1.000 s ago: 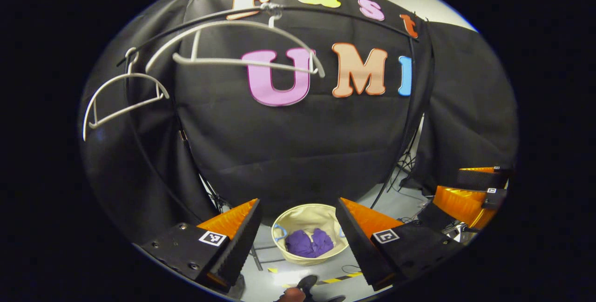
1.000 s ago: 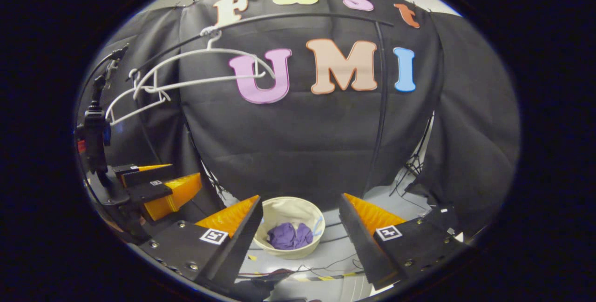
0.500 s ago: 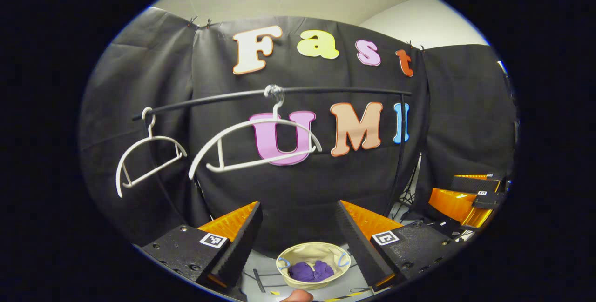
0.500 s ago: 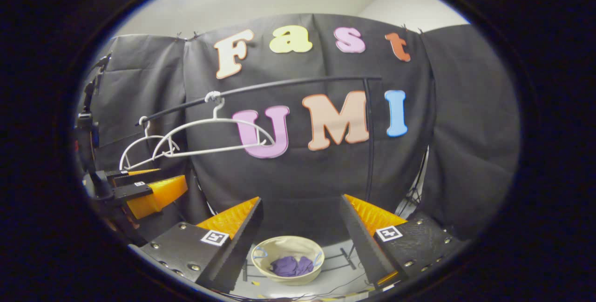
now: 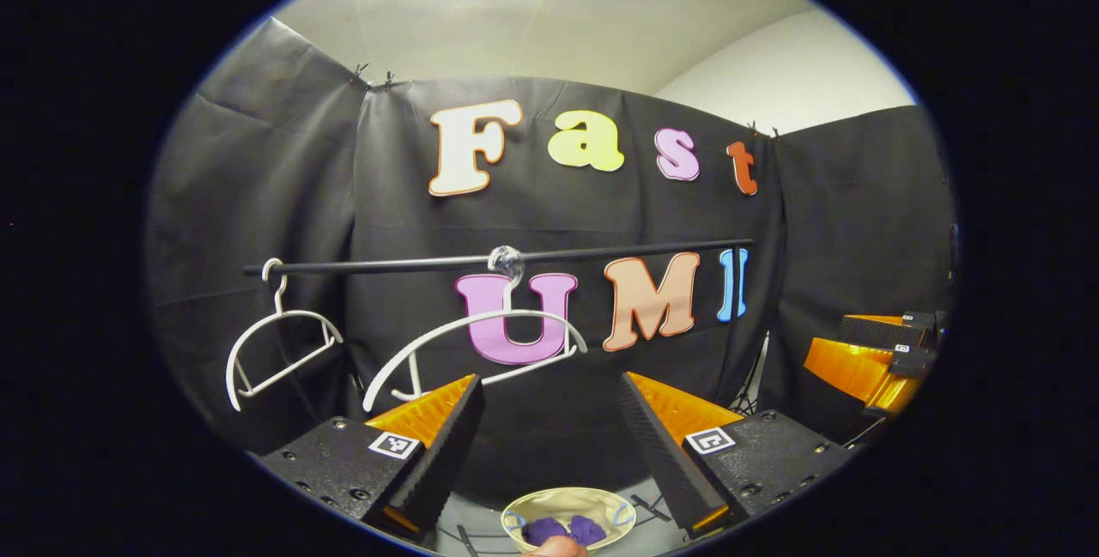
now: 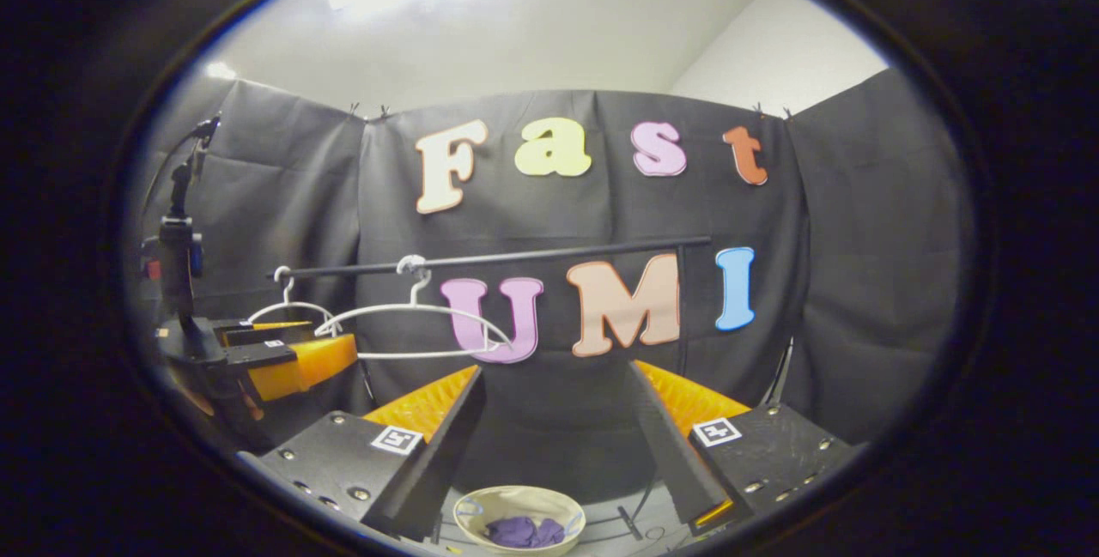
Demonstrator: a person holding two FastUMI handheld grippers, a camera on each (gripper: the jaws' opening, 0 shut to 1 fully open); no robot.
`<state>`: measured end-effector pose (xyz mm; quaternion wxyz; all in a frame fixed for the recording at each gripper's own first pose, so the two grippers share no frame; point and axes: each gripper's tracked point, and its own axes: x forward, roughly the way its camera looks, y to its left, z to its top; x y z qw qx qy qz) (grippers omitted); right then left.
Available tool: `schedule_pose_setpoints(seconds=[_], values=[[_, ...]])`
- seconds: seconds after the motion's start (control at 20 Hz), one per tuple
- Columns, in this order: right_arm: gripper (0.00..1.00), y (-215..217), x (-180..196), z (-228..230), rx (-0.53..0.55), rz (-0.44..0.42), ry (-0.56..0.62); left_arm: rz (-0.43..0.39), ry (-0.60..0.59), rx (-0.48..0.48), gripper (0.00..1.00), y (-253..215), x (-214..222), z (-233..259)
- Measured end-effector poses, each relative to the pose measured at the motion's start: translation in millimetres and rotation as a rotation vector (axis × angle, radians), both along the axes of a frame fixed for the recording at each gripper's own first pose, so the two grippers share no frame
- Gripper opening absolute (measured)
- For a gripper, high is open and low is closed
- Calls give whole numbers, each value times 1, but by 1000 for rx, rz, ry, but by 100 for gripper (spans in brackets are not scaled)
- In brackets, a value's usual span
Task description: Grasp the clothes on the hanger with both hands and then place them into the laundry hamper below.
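I see the black cloth wall (image 5: 549, 222) ahead with a pale ceiling (image 5: 532, 16) above it. A black rail (image 5: 601, 254) crosses the wall; two bare white hangers (image 5: 481, 338) hang from it, toward 9 o'clock. At 6 o'clock on the grey floor (image 6: 640, 521) sits the cream laundry hamper (image 5: 601, 504), the purple clothes (image 5: 567, 529) bunched inside it. My left gripper (image 5: 549, 445) has its fingers spread apart, holding nothing; my right gripper (image 6: 558, 445) likewise.
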<state>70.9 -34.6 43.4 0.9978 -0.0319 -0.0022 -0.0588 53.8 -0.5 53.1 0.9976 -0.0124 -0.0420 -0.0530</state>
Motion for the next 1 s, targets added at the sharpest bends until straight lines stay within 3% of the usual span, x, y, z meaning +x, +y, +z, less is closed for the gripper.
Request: schedule_pose_setpoints(seconds=[0.1, 0.15, 0.3, 0.45, 0.65, 0.7, 0.8, 1.0], values=[[92, -2, 10, -8, -10, -7, -1, -6, -10, 23, 99, -2, 5, -2], [100, -6, 12, -17, -19, -26, 11, -22, 6, 34, 99, -7, 8, -11], [99, -12, 18, -52, -14, -69, 51, -100, 102, 70, 99, -26, 17, -55], [99, -9, 24, -88, 16, -77, 120, -99, 148, 98, 100, -16, 28, -79], [99, -5, 38, -87, 5, -78, 136, -104, 132, 97, 100, -7, 46, -72], [100, -1, 44, -87, -8, -72, 142, -107, 126, 97, 95, -5, 50, -69], [100, 4, 50, -87, -10, -59, 148, -112, 114, 89, 100, 0, 57, -65], [99, 8, 58, -104, 30, -48, 168, -119, 129, 75, 98, 2, 66, -79]])
